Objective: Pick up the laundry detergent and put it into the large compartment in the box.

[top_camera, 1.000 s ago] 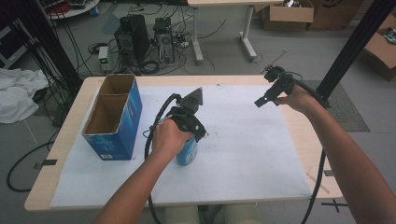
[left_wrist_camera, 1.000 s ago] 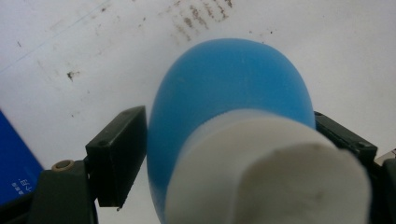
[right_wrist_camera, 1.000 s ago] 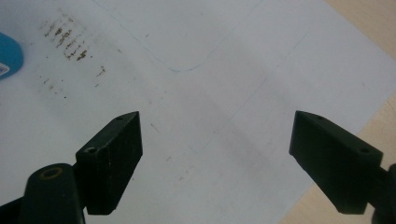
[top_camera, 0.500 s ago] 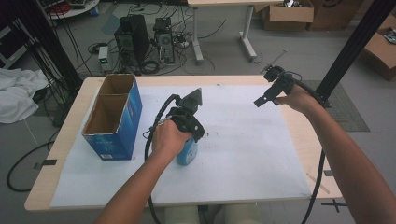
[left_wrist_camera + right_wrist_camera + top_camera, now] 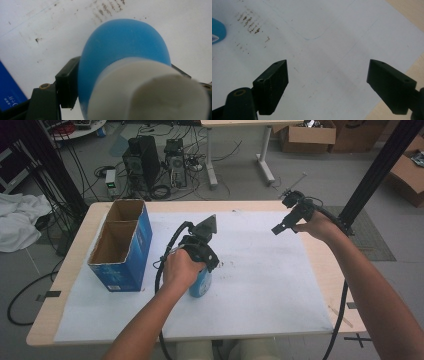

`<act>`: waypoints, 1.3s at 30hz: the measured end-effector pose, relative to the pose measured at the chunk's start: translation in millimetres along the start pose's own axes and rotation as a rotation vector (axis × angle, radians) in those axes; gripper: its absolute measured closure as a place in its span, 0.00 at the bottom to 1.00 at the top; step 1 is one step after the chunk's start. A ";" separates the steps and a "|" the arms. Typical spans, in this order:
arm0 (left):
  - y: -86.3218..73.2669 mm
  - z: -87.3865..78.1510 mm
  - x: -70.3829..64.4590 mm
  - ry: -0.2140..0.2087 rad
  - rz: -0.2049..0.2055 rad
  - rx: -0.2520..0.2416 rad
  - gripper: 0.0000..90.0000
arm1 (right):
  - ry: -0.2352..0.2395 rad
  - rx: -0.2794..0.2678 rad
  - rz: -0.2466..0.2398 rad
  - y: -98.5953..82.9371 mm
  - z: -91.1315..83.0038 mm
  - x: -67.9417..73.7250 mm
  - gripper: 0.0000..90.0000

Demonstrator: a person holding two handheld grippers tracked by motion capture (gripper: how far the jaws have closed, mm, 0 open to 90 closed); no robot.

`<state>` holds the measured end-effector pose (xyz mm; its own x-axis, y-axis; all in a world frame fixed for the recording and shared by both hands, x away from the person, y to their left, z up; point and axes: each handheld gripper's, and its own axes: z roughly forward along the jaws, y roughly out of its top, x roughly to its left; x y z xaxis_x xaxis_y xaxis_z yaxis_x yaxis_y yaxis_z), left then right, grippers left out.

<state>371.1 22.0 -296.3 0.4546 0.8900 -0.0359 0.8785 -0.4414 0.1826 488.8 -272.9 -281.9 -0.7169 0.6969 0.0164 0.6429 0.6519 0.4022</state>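
Nothing has shifted: left claw still pinches the blue bottle on the worktop; right claw hovers spread. Boxing it, probably, remains.

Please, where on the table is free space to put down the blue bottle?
The white sheet is bare between the blue bottle in the left gripper and the right gripper, and along the near edge. It is crowded only at the left, by the blue cardboard box.

Left gripper on blue bottle
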 end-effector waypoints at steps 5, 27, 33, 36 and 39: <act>-1.0 0.0 0.3 0.001 -0.001 -0.003 0.34 | 0.000 0.001 -0.002 0.7 0.8 0.9 0.20; -1.2 -1.1 -1.7 0.008 -0.009 -0.025 0.41 | 0.001 0.000 -0.006 0.6 0.4 2.1 0.20; -0.4 -1.9 -2.0 0.008 0.003 -0.020 0.42 | 0.005 0.002 -0.006 1.5 1.8 3.6 0.20; -0.8 -2.7 -0.5 0.000 0.001 -0.020 0.42 | 0.006 0.001 -0.011 1.6 1.9 3.8 0.20; -0.8 -6.8 0.5 -0.002 -0.001 -0.031 0.42 | 0.007 0.001 -0.009 1.0 1.4 3.8 0.20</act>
<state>369.6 23.5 -289.8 0.4537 0.8903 -0.0379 0.8742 -0.4365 0.2129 487.1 -269.2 -282.7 -0.7244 0.6891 0.0192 0.6367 0.6582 0.4018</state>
